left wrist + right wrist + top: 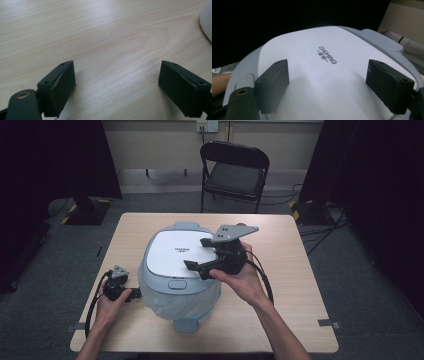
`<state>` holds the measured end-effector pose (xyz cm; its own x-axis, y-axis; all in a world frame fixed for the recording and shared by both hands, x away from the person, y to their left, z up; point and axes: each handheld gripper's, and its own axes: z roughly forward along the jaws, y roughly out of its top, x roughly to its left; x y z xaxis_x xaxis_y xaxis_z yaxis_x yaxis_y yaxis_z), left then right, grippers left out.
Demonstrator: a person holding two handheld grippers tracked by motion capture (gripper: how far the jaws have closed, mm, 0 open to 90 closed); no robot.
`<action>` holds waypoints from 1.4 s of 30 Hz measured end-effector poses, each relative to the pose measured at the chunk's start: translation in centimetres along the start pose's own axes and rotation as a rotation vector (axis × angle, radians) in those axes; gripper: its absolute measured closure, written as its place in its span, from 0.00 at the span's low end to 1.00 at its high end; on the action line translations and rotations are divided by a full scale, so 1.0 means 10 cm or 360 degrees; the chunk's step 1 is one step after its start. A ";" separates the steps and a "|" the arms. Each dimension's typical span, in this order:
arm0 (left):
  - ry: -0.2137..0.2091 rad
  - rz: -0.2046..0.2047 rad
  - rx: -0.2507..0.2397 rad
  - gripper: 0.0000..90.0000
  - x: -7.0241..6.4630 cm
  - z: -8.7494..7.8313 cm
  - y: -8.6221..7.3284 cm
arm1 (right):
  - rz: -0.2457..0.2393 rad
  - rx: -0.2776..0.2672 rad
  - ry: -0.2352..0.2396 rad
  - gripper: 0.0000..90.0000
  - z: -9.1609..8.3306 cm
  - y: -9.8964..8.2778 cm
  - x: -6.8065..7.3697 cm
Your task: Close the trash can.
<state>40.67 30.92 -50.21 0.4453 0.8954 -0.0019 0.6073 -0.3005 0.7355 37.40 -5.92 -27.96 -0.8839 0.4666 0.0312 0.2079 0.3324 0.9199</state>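
On the pale wooden table (280, 270), dead centre, sits a big rounded rice cooker with a white lid and grey-blue body (180, 270), lid down, its latch button facing the person. Over that white lid hovers the right gripper (200, 255), held in the right hand (240, 277), jaws spread wide with nothing between them; in the right gripper view the lid (322, 75) with its printed lettering lies just beyond the two black pads (273, 85). Down at the cooker's left flank, the left gripper (134, 294) rests low on the table in the left hand (107, 307), close beside the cooker's body. Its jaws stand wide apart too, bare wood (112, 50) between them, gripping nothing.
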 end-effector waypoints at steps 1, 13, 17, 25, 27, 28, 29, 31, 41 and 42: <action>0.0000 0.0001 0.0000 0.15 0.00 0.00 0.00 | 0.0013 0.0006 -0.0039 0.20 0.01 0.00 0.03; 0.0007 -0.0001 -0.0002 0.15 0.00 0.00 0.00 | -0.0022 0.0023 -0.0050 0.20 0.03 0.02 0.21; 0.0008 -0.0001 -0.0001 0.15 0.00 0.00 0.00 | -0.0024 0.0009 -0.0050 0.20 0.03 0.00 0.20; 0.0012 -0.0005 -0.0002 0.15 -0.01 0.00 0.00 | -0.0045 0.0061 -0.0097 0.22 0.05 0.02 0.19; 0.0011 -0.0005 -0.0002 0.15 -0.01 0.00 0.00 | -0.0044 0.0068 -0.0095 0.22 0.06 0.03 0.19; 0.0012 -0.0005 -0.0001 0.15 -0.01 0.00 0.00 | -0.0045 0.0070 -0.0090 0.22 0.06 0.04 0.18; 0.0011 -0.0005 -0.0001 0.15 -0.01 0.00 0.00 | -0.0047 0.0064 -0.0084 0.22 0.07 0.04 0.17; 0.0011 -0.0006 -0.0001 0.15 -0.01 0.00 0.00 | -0.0045 0.0042 -0.0074 0.22 0.08 0.03 0.15; 0.0002 -0.0002 -0.0001 0.15 0.00 0.00 0.00 | 0.0030 -0.0009 -0.0076 0.18 0.04 0.07 -0.04; 0.0000 -0.0002 -0.0001 0.15 0.00 0.00 0.00 | 0.0038 -0.0016 -0.0091 0.18 0.01 0.08 -0.07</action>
<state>40.63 30.93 -50.21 0.4446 0.8957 -0.0026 0.6072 -0.2993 0.7360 38.26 -5.89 -27.32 -0.8532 0.5207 0.0311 0.2244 0.3126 0.9230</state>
